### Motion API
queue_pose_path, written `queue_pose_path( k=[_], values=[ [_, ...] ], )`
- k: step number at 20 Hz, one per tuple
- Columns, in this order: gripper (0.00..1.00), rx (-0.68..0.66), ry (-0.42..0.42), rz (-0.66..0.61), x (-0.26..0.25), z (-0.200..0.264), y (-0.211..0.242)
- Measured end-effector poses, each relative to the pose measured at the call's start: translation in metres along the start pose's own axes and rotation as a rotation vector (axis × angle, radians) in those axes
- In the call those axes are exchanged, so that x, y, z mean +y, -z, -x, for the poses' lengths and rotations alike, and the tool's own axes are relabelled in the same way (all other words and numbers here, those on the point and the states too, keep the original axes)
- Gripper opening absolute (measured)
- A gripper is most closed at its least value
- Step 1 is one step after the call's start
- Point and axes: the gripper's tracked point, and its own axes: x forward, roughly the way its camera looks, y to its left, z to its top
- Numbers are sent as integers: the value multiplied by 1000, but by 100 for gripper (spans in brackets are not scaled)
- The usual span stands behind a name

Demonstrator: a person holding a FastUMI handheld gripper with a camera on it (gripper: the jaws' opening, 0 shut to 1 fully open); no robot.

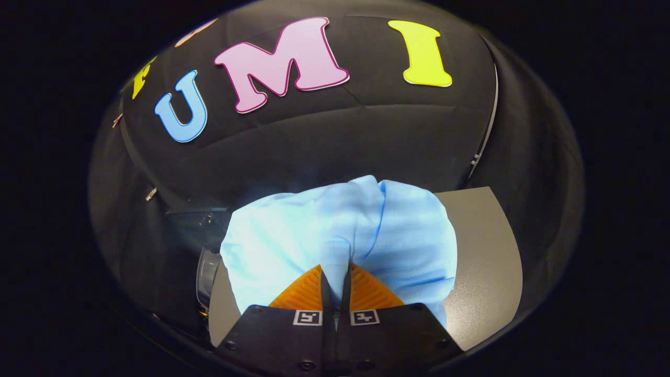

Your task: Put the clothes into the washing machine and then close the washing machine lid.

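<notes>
A light blue cloth (340, 235) hangs bunched from my gripper (335, 272), whose two fingers are pressed together on a fold of it. The cloth spreads out just ahead of the fingers and drapes over the grey top of the washing machine (484, 262). To the left of the cloth, a round glass-like edge of the machine (205, 272) shows beside the grey surface. The cloth hides what lies below it.
The booth's black cloth wall (366, 141) rises close behind the machine. A thin pale strip (484, 141) runs down the wall at the right, ending just above the machine's far right corner.
</notes>
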Motion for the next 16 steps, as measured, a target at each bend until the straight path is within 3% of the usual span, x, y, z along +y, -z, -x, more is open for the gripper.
queue_pose_path(
  k=[5,16],
  values=[
    [5,-119,-39,-27,13,27,-11],
    [5,-511,-222,19,95,191,-77]
  ],
)
